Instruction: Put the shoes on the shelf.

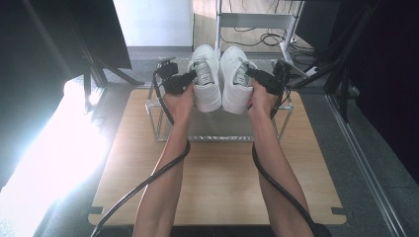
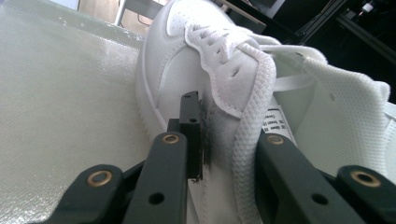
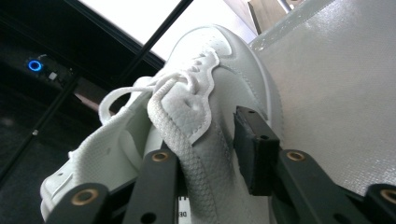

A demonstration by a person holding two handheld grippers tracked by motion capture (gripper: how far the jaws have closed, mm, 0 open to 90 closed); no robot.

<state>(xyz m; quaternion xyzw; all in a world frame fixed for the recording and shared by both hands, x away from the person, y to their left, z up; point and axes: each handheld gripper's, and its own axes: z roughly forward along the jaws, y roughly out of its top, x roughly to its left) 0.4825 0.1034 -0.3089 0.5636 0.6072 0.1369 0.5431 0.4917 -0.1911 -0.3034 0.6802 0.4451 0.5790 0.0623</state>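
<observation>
Between each gripper's jaws we list one white sneaker, left gripper on left sneaker, right gripper on right sneaker, both clamped on the soft collar wall: light, pliable, best pinched there.

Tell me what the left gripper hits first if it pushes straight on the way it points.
The white shoe itself: the left gripper has its side wall between the jaws already, so it would drive deeper into it.

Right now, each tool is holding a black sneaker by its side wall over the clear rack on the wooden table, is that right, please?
Not quite: the sneakers are white, not black, as the high view shows. The left tool holds the left sneaker and the right tool holds the right sneaker by the side wall, over the clear rack on the wooden table.
</observation>
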